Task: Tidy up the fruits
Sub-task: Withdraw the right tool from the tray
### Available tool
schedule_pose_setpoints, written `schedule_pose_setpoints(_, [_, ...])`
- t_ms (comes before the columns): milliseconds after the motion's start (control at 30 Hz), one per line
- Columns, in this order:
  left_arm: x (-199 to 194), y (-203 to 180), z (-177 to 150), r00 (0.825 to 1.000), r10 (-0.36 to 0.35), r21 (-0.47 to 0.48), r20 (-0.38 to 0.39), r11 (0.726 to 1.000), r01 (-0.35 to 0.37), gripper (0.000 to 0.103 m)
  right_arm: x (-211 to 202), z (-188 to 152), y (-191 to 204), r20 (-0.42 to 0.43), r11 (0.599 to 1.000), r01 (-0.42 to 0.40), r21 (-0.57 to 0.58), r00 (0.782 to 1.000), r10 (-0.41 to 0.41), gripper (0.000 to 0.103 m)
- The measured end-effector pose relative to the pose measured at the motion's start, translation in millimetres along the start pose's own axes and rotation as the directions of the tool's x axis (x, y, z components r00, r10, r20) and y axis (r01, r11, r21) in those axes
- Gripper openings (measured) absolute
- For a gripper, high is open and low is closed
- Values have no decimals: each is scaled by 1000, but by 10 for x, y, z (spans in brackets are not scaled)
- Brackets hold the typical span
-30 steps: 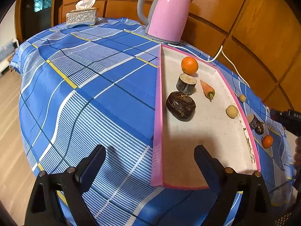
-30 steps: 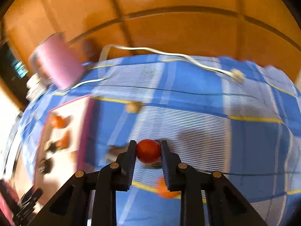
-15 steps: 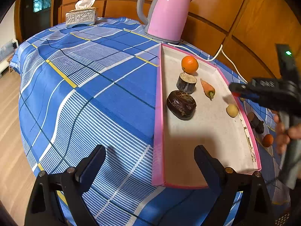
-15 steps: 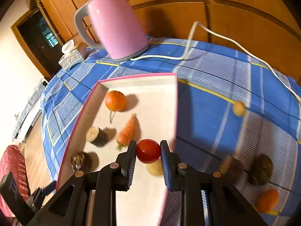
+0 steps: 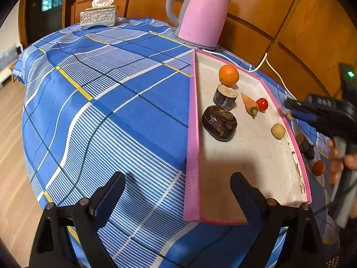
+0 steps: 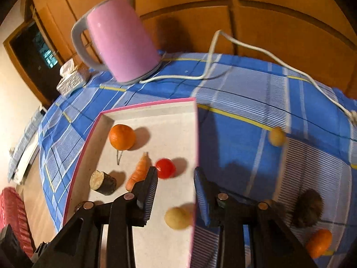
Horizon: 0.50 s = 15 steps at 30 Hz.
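Now right tongs opening; tomato apparently free, in tray.

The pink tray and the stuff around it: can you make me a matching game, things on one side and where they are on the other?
Things:
1. small red tomato
2. pink electric kettle
3. silver tissue box

Places:
A. far corner of the blue checked tablecloth
B. in the pink tray, beside the orange carrot
C. just beyond the tray's far end

Pairs: 1-B, 2-C, 3-A
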<state>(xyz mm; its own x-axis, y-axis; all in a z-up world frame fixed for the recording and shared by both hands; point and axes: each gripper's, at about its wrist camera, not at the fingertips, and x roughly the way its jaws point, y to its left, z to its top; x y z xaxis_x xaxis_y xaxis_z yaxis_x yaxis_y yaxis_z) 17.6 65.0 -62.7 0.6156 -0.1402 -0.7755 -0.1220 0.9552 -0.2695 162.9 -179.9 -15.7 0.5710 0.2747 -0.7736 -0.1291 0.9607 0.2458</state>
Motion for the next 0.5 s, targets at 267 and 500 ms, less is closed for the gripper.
schedule_pose_setpoints(267, [-40,-18,-11,1000,-6,4,8,1000,6,96,-594,-390,-612,112,971,180,155,974,-198,34])
schedule_pose_setpoints(500, [-85,-43,-15,1000,-5,7,23,1000,5,96,-1082,-825,-1355,111,841,390,375,882,-458,34])
